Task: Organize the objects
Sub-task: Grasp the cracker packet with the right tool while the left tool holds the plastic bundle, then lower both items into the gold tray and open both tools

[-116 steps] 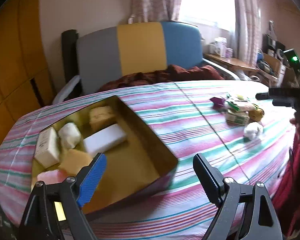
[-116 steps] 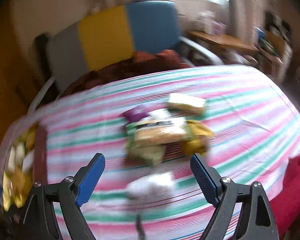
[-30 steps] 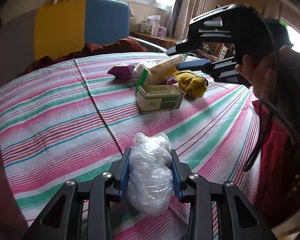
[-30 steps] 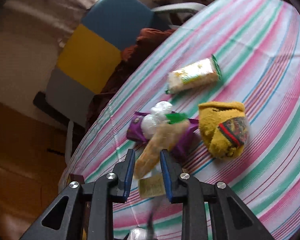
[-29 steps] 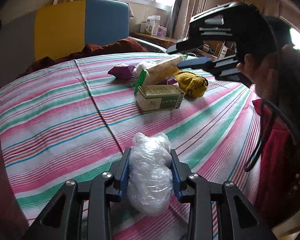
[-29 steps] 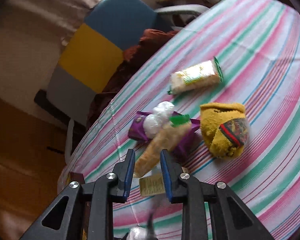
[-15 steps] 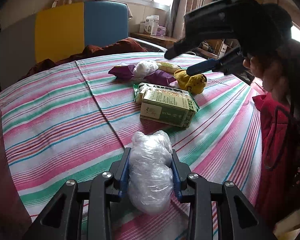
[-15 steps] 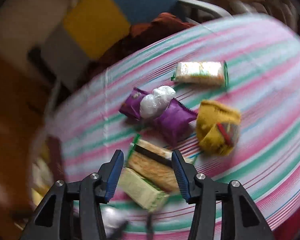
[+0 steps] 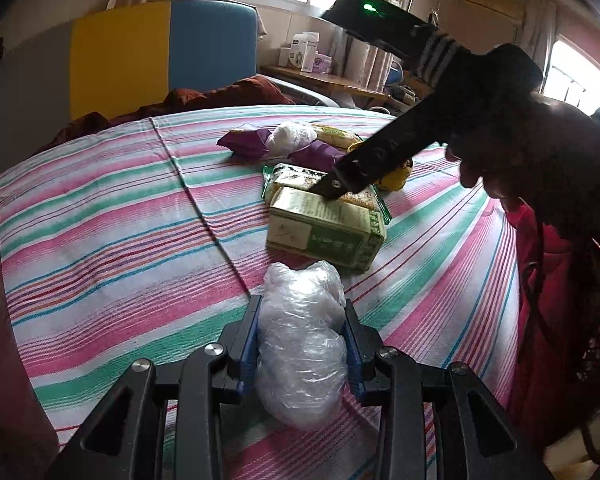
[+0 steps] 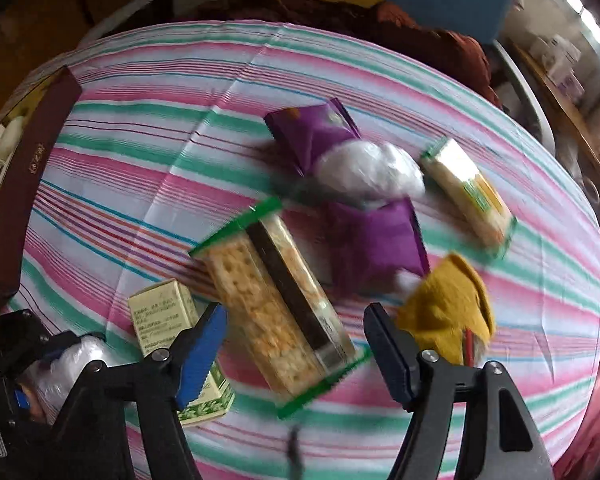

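Left wrist view: the left gripper (image 9: 302, 344) clamps a plastic-wrapped bundle (image 9: 303, 344) over the striped tablecloth (image 9: 100, 216), just before a green box (image 9: 326, 226).

Right wrist view: the right gripper (image 10: 296, 350), jaws just opening, straddles a cracker packet (image 10: 276, 296) lying mid-cloth, pads clear.

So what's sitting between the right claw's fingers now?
The long clear cracker pack with green ends lies between the open right claw, pads apart from it, in the right wrist view.
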### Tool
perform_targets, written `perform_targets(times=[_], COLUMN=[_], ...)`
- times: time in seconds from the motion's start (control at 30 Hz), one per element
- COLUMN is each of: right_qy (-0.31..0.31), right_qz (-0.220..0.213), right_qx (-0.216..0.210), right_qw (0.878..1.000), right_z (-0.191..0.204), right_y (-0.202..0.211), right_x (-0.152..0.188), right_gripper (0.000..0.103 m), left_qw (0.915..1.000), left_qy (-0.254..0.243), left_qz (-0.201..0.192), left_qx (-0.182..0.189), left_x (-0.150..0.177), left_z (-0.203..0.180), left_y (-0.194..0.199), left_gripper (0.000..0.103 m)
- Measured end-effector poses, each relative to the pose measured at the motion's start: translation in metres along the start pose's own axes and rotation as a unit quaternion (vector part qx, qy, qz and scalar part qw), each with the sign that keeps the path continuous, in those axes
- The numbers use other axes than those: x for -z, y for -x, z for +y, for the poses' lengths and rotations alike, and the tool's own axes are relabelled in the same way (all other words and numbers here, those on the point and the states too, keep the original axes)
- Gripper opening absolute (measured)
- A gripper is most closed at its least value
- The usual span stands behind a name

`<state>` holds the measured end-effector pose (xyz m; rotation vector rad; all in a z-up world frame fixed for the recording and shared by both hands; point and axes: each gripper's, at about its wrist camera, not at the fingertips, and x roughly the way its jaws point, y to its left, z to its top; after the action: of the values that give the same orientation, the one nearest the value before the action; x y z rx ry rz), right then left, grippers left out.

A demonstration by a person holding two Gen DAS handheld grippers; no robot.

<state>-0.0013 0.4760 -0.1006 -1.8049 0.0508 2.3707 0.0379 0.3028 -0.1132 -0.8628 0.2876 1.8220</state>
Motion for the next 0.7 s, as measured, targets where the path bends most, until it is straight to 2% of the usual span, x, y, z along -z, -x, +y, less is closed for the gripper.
perform_targets(times=[0.03,0.07,0.13,0.27,0.5,0.7], right_qy=[0.002,0.005,-0.008,-0.037,-0.072,-0.081], right_qz=[0.006,0.014,-0.005,-0.018,-0.082,-0.123], right_qx=[-0.003,-0.007,-0.034,-0.033,-0.031,-0.046], right_qw=[1.000,1.000,0.999,0.999,0.994,0.988], right_z=[0.001,0.001,-0.002,-0.014,-0.025,0.001], right_y=[-0.006,-0.012,-0.012,-0.009,0.030,0.069], right_x=[0.000,0.002,0.004,0.008,0.016,0.014], right_gripper=[0.072,0.066,0.053,0.047,0.047,0.047], left_qw=[1.0000,1.0000,1.0000,1.0000,0.9995,0.9990], left_qy=[0.000,-0.001,-0.001,-0.002,0.030,0.034], left_qz=[0.000,0.000,0.001,-0.001,0.010,-0.029], left_qx=[0.000,-0.001,-0.001,-0.003,0.004,0.008], left_x=[0.000,0.000,0.000,0.000,-0.005,-0.014], left_z=[0.000,0.000,-0.001,-0.002,0.003,0.000], left_y=[0.000,0.000,-0.001,0.000,0.009,0.048], left_gripper=[0.037,0.037,0.037,0.035,0.034,0.034])
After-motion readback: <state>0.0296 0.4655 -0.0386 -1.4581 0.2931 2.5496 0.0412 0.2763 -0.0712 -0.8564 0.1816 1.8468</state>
